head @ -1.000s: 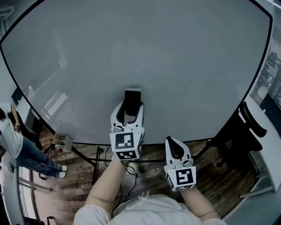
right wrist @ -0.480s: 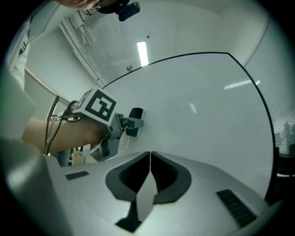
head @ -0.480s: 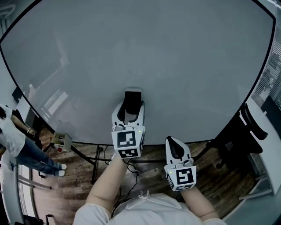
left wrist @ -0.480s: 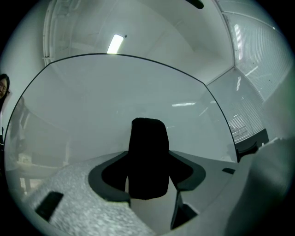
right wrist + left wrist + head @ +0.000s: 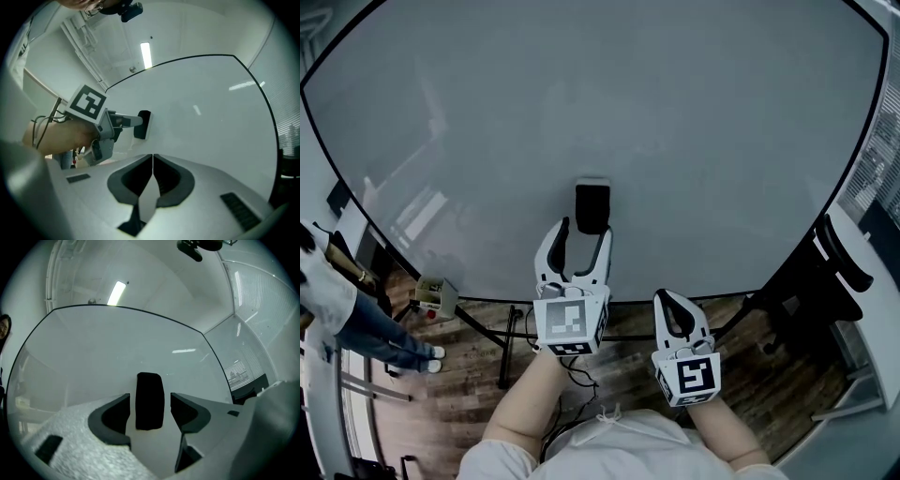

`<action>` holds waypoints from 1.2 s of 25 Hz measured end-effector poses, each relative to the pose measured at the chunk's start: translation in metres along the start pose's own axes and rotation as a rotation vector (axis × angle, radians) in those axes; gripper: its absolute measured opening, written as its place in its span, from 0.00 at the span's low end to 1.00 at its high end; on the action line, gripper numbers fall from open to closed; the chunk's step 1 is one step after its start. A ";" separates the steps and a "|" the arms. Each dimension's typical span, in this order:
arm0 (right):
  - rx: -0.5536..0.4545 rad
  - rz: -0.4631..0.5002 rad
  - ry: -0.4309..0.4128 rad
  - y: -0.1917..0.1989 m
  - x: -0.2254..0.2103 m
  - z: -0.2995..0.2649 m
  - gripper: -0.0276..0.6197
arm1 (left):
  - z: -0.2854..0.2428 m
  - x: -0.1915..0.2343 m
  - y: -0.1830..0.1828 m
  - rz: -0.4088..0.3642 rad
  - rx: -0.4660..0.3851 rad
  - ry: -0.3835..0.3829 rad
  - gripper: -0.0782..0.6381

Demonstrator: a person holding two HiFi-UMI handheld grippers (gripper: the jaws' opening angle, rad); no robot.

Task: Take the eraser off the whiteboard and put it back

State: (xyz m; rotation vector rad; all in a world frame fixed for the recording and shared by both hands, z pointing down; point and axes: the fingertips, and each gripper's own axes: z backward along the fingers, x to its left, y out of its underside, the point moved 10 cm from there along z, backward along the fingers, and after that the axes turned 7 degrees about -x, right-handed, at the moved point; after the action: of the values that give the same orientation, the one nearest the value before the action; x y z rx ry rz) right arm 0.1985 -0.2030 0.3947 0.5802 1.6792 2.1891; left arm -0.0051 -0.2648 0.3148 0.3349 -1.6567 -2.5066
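Note:
The black eraser sticks upright on the whiteboard. My left gripper sits just short of it, jaws opening, with clear gaps between both pads and the eraser, so nothing is gripped. In the left gripper view the eraser stands framed between the two dark pads. My right gripper hangs lower and to the right, away from the board, jaws shut and empty. The right gripper view shows the left gripper with its tips at the eraser.
A person stands at the far left by the board's edge. A small box sits near the board's stand legs. A black chair is at the right, over a wooden floor.
The left gripper's jaws have spread and drawn back off the eraser, which stays on the board slightly higher in view. The right gripper has not moved.

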 end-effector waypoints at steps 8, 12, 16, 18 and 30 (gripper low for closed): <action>-0.006 -0.013 -0.005 0.002 0.023 0.003 0.09 | 0.068 -0.005 0.025 0.036 0.068 0.028 0.24; -0.012 -0.024 -0.013 0.006 0.036 0.004 0.09 | 0.100 -0.005 0.048 0.060 0.139 0.039 0.16; -0.013 -0.026 -0.015 0.008 0.049 0.005 0.09 | 0.123 -0.003 0.058 0.064 0.179 0.052 0.13; -0.009 -0.028 -0.015 0.009 0.055 0.005 0.09 | 0.130 -0.002 0.061 0.080 0.189 0.059 0.13; 0.001 -0.011 -0.024 0.008 0.080 0.007 0.08 | 0.141 0.004 0.056 0.066 0.182 0.103 0.13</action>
State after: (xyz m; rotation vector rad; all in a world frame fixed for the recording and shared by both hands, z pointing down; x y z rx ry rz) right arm 0.1329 -0.1610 0.4134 0.5934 1.6671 2.1656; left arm -0.0453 -0.1615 0.4188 0.4124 -1.8264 -2.2571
